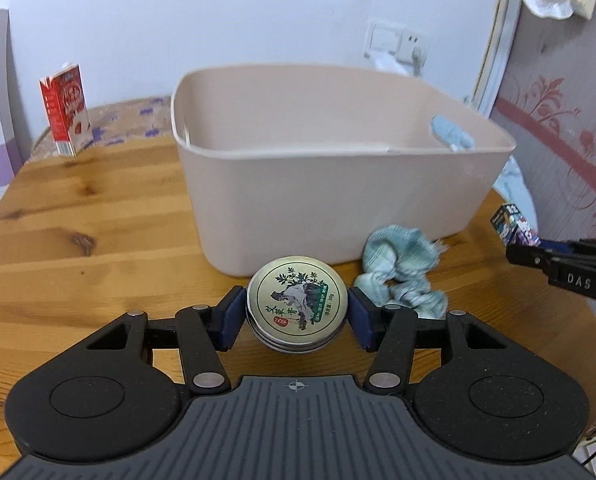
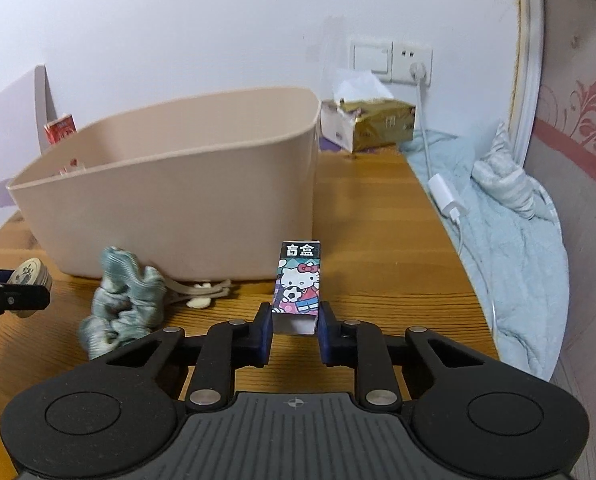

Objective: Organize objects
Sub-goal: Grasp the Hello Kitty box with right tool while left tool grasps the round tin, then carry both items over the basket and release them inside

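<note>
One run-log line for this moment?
left tongs: gripping round tin | right tongs: gripping cartoon box | bin: ahead | scrunchie: on table

Both wrist views face the beige bin (image 1: 338, 184) (close, low).

Round wooden table (image 1: 97, 208), knotty grain; beige tub (image 1: 338, 200) at centre; red carton (image 1: 65, 110) upright far left; blue-green scrunchie (image 2: 121, 304) just beside tub's near wall; tissue box (image 2: 378, 124) far right.
</note>
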`<action>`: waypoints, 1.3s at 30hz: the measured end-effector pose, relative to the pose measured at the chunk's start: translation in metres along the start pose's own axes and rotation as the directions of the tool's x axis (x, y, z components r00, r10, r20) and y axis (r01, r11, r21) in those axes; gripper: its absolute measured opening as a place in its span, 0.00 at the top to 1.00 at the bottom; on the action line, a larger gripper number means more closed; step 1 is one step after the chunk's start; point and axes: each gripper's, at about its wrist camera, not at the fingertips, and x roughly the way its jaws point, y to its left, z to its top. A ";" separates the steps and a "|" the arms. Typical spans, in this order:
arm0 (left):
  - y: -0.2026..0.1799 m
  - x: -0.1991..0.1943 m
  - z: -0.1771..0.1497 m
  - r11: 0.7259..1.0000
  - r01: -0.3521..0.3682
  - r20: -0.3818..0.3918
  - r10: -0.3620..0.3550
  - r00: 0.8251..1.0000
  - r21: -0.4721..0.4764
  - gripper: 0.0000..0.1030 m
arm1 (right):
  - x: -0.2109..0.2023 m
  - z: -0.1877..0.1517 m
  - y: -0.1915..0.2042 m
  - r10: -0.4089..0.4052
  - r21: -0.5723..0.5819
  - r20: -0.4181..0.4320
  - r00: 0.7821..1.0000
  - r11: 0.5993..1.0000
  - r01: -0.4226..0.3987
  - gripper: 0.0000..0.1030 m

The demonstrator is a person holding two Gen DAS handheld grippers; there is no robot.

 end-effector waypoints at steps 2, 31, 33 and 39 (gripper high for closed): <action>-0.001 -0.012 0.004 1.000 0.010 0.023 -0.010 1.000 0.003 0.46 | -0.010 0.002 0.001 0.001 0.002 0.023 1.000 1.000 -0.001 0.80; -0.027 0.058 0.112 0.993 -0.058 0.055 0.053 0.997 0.104 0.46 | 0.011 0.108 0.052 -0.013 -0.182 0.161 0.987 0.982 0.042 0.79; -0.030 0.058 0.107 0.992 -0.052 0.062 0.045 0.997 0.116 0.44 | 0.017 0.106 0.051 -0.011 -0.183 0.143 0.990 0.982 0.038 0.77; -0.037 0.029 0.101 0.988 -0.087 0.141 0.069 0.988 0.127 0.15 | 0.009 0.099 0.046 -0.017 -0.160 0.159 0.987 0.986 0.043 0.45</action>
